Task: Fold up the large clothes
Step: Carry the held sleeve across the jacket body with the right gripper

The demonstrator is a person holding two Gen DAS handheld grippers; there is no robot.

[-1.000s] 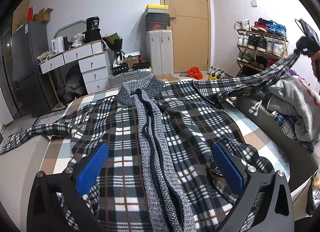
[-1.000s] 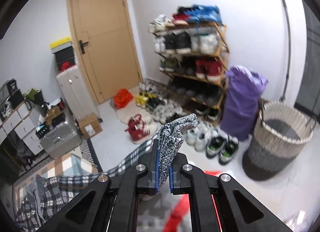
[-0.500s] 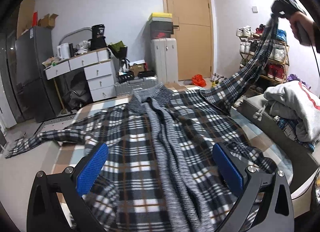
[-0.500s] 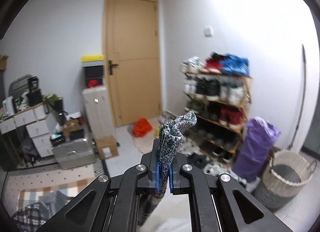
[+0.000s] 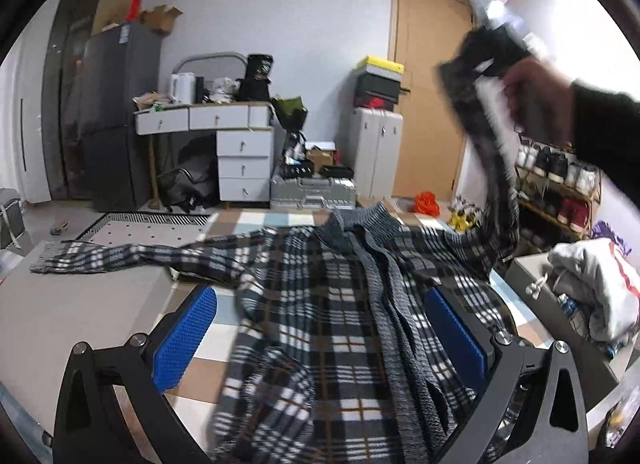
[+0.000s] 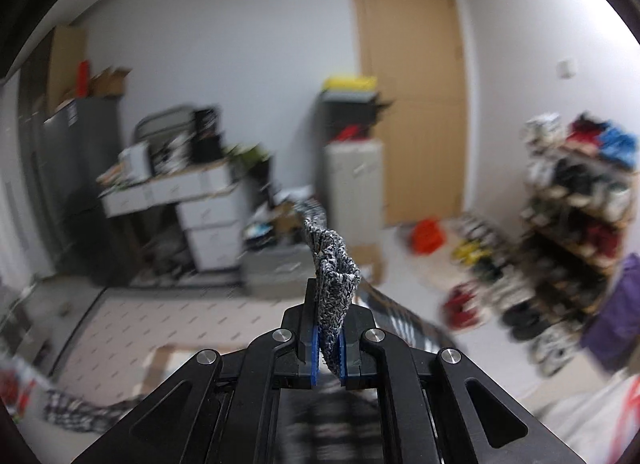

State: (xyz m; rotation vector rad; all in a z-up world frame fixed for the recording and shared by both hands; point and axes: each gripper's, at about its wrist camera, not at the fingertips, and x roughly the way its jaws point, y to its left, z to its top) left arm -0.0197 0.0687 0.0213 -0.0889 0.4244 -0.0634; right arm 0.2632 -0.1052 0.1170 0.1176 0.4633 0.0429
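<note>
jacket (image 5: 320, 304) on table (image 5: 80, 304), sweatshirt (image 5: 592, 284) right

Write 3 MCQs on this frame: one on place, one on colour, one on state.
1. Where does the free sleeve lie?
A. stretched flat toward the image left
B. tucked under the collar
C. in the basket

2. What colour are the left gripper pads?
A. red
B. blue
C. green

3. What is the right gripper doing?
A. open, holding nothing
B. shut on the cuff
C. shut on a shoe

Key:
1 A, the sleeve runs flat out to the image left of the plaid jacket body.
2 B, both pads show bright blue in the left wrist view.
3 B, the knit cuff sticks up from between its closed jaws.
</note>
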